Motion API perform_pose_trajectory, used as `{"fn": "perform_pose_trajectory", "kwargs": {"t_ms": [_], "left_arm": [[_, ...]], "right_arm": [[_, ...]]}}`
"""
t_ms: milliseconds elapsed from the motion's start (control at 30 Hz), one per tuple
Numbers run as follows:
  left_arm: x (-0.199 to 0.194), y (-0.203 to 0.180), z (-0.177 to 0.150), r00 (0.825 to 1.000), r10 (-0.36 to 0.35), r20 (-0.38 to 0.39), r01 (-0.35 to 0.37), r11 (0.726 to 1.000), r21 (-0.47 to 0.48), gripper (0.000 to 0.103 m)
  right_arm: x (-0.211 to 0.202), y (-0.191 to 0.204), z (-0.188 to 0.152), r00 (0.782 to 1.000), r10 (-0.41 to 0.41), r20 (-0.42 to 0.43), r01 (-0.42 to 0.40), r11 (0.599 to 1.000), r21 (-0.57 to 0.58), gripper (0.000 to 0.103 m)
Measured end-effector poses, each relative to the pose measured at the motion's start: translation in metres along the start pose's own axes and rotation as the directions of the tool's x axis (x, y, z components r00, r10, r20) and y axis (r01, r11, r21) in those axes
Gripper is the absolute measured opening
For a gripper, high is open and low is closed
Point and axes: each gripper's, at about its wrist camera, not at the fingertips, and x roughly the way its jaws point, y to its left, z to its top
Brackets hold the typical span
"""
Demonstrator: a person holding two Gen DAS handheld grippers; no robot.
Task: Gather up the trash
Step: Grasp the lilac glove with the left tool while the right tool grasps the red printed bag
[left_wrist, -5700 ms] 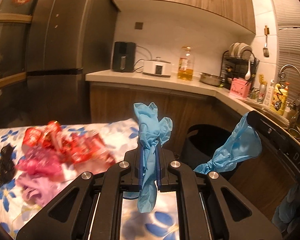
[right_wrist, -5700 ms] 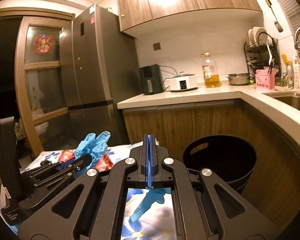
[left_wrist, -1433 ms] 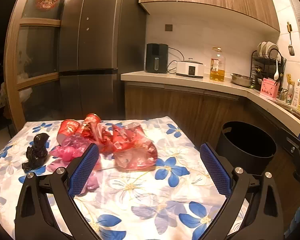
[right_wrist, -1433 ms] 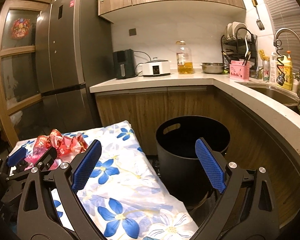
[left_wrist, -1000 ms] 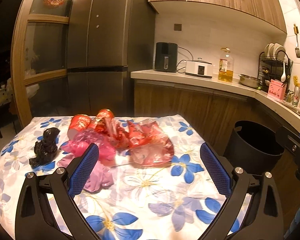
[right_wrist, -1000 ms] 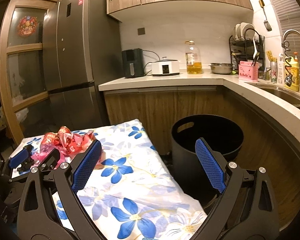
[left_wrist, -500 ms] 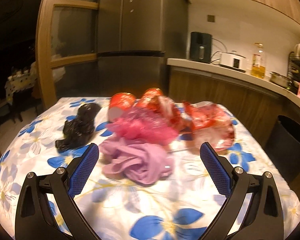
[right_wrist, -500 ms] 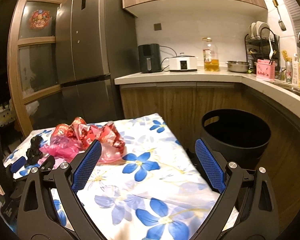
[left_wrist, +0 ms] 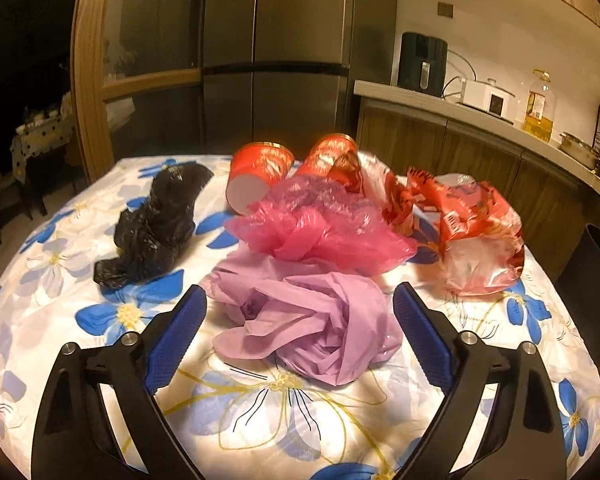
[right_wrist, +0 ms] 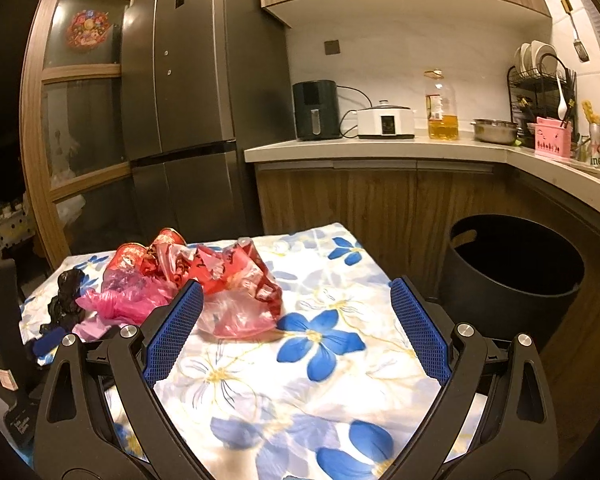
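Tongs (left_wrist: 300,332) (spread wide) flank lilac bag (left_wrist: 312,332).

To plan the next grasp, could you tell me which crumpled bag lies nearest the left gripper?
The lilac bag, lying between the open left gripper fingers; the pink bag and black bag lie farther back.

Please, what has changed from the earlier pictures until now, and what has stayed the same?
Both tools held blue gloves before; now the left tool and right tool are open and empty, gloves gone from view. The left tool has moved in toward the purple bag, which now lies between its fingers, untouched. The pink bag, black bag, red wrappers and black bin stayed in place.
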Motion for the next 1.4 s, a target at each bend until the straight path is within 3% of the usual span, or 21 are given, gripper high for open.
{"fn": "perform_pose_trajectory", "kwargs": {"t_ms": [100,267,467,633,833,967,1167,1300,1400], "left_arm": [[0.01,0.0,-0.002,0.999,-0.023,-0.047,0.023,1.0,0.003,0.075],[0.021,0.002,-0.006,0.991,-0.078,-0.11,0.077,0.997,-0.017,0.04],[0.024,0.002,-0.01,0.98,-0.141,-0.144,0.139,0.99,-0.019,0.012],[0.011,0.001,-0.011,0.977,-0.18,-0.113,0.182,0.983,0.001,0.005],[-0.018,-0.005,-0.006,0.974,-0.22,-0.049,0.223,0.972,0.071,0.005],[-0.025,-0.002,-0.002,0.973,-0.23,-0.028,0.231,0.971,0.063,0.005],[-0.023,0.0,0.004,0.974,-0.224,-0.027,0.225,0.973,0.047,0.005],[-0.023,0.002,0.002,0.975,-0.219,-0.03,0.22,0.975,0.039,0.005],[-0.025,0.002,0.004,0.975,-0.219,-0.025,0.22,0.975,0.031,0.005]], "right_arm": [[0.013,0.005,0.001,1.0,0.004,0.008,-0.004,1.0,-0.008,0.093],[0.039,0.012,0.002,1.0,0.013,-0.011,-0.013,1.0,-0.005,0.093],[0.065,0.013,0.0,0.998,0.026,-0.048,-0.026,1.0,0.005,0.093],[0.086,0.016,-0.004,0.995,0.041,-0.093,-0.04,0.999,0.02,0.086],[0.11,0.024,-0.009,0.988,0.067,-0.14,-0.065,0.998,0.014,0.078],[0.121,0.027,-0.011,0.981,0.091,-0.172,-0.089,0.996,0.019,0.071],[0.126,0.032,-0.015,0.972,0.116,-0.204,-0.119,0.993,0.001,0.048],[0.126,0.036,-0.017,0.965,0.141,-0.22,-0.148,0.989,-0.012,0.026],[0.122,0.038,-0.019,0.961,0.165,-0.221,-0.175,0.984,-0.026,0.019]]}}
